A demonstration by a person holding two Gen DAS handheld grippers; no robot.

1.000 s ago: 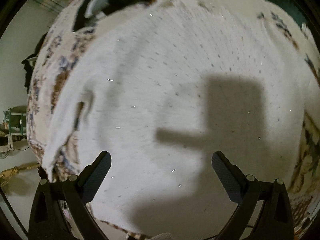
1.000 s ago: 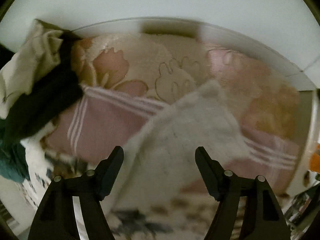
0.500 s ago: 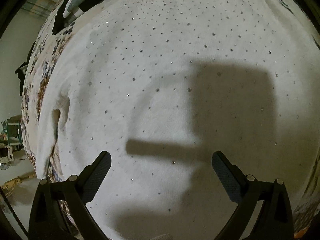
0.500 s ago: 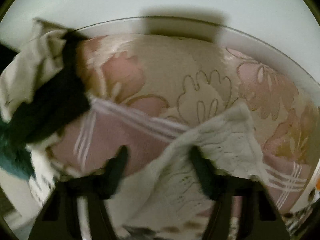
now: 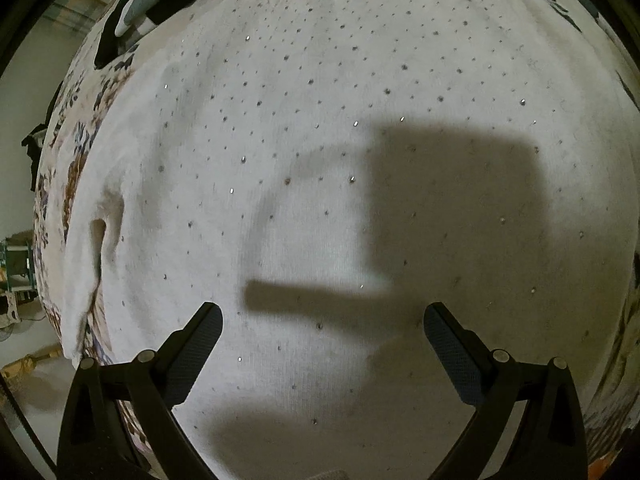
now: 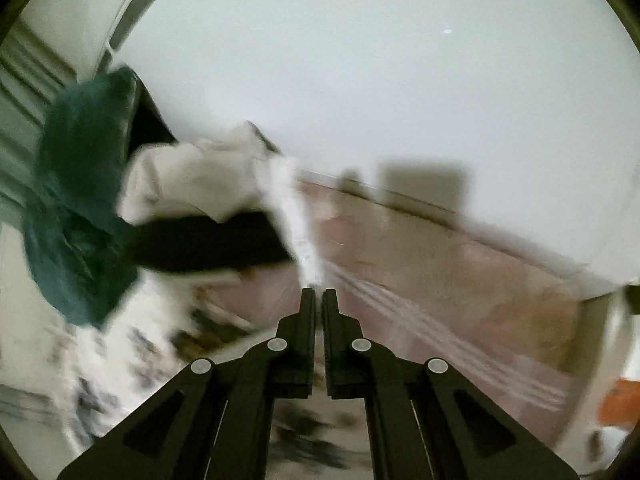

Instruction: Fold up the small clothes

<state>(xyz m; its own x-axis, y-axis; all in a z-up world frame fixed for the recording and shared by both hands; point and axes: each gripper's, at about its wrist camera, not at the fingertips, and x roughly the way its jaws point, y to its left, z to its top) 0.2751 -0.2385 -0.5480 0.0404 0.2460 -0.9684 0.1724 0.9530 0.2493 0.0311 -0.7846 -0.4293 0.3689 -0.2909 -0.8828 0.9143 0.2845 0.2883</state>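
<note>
A white knit garment [image 5: 320, 140] dotted with small studs lies spread flat and fills the left wrist view. My left gripper [image 5: 322, 326] is open and empty, hovering just above the garment's near part, its shadow falling on the cloth. In the right wrist view my right gripper [image 6: 319, 294] is shut on a strip of the white garment [image 6: 294, 216], which stretches away from the fingertips in a blurred band.
A pile of clothes sits at the left in the right wrist view: a teal piece [image 6: 80, 208], a cream piece [image 6: 196, 180] and a black piece [image 6: 208, 244]. A pink floral bedspread [image 6: 460, 280] lies under them. A black-and-white item [image 5: 160, 4] lies beyond the garment.
My right gripper has closed on the white garment's edge and swung, so the view tilted and blurred. My left gripper has moved closer over the garment and stays open.
</note>
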